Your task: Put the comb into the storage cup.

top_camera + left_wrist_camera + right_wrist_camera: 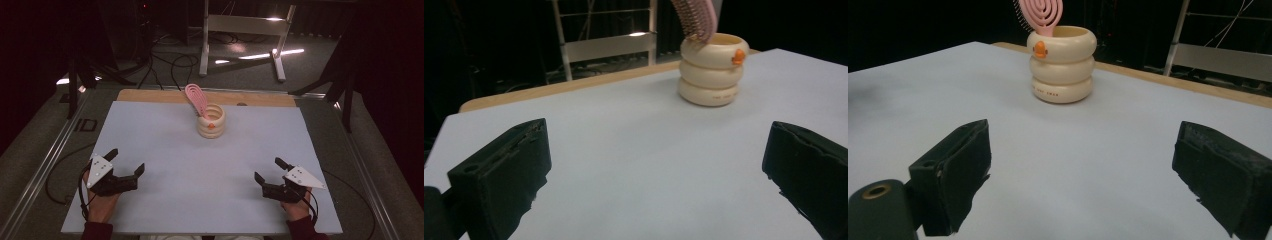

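Note:
A cream holder (211, 121) shaped like three stacked rings, with a small orange mark on its front, stands upright toward the back middle of the white table sheet (165, 135). A pink hairbrush (196, 99) stands in it, head up and leaning left. The holder (711, 70) and brush bristles (694, 18) appear in the left gripper view, the holder (1062, 64) and brush (1041, 14) in the right gripper view. My left gripper (127, 162) rests near the front left, open and empty. My right gripper (269, 170) rests near the front right, open and empty.
A bare wooden strip (150, 95) runs along the table's far edge. Behind it stand a white metal frame (245, 30) and loose cables (170, 62) on the floor. A metal rail (45, 165) lines the table's left side. Dark stands flank both sides.

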### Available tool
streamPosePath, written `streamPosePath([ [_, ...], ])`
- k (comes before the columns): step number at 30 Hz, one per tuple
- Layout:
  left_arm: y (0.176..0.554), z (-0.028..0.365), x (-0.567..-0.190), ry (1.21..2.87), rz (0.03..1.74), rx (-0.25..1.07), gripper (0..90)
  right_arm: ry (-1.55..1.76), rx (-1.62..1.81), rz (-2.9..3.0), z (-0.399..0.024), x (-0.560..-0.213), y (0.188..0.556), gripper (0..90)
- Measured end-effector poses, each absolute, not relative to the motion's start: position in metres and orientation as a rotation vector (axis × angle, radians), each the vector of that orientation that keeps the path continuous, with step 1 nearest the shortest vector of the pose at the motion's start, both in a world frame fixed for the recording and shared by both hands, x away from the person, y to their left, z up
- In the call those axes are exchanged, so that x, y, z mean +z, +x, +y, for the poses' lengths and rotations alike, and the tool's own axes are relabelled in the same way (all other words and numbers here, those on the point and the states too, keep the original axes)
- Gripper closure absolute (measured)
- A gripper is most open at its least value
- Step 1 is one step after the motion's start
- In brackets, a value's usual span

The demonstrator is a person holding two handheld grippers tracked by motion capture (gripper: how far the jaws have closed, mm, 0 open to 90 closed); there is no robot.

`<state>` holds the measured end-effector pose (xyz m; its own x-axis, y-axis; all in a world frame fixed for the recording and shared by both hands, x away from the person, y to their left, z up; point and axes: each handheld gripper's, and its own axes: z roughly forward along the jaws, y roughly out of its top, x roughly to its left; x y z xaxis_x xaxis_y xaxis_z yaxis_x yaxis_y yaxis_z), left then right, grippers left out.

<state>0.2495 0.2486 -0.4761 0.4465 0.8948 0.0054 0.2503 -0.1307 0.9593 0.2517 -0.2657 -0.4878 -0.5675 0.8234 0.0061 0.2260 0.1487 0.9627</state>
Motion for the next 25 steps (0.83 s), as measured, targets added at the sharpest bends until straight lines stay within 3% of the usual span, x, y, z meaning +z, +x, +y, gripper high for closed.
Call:
streamPosePath([
  [8,0.2456,0.252,-0.4791,1.58,1.013,0.754,0.0,0.99,1.444,1.874,-0.2705,-0.4838,0.2507,9.1],
  [25,0.241,0.2467,-0.478,1.604,1.0,0.776,0.0,0.99,1.44,1.868,-0.2722,-0.4838,0.25,9.1],
])
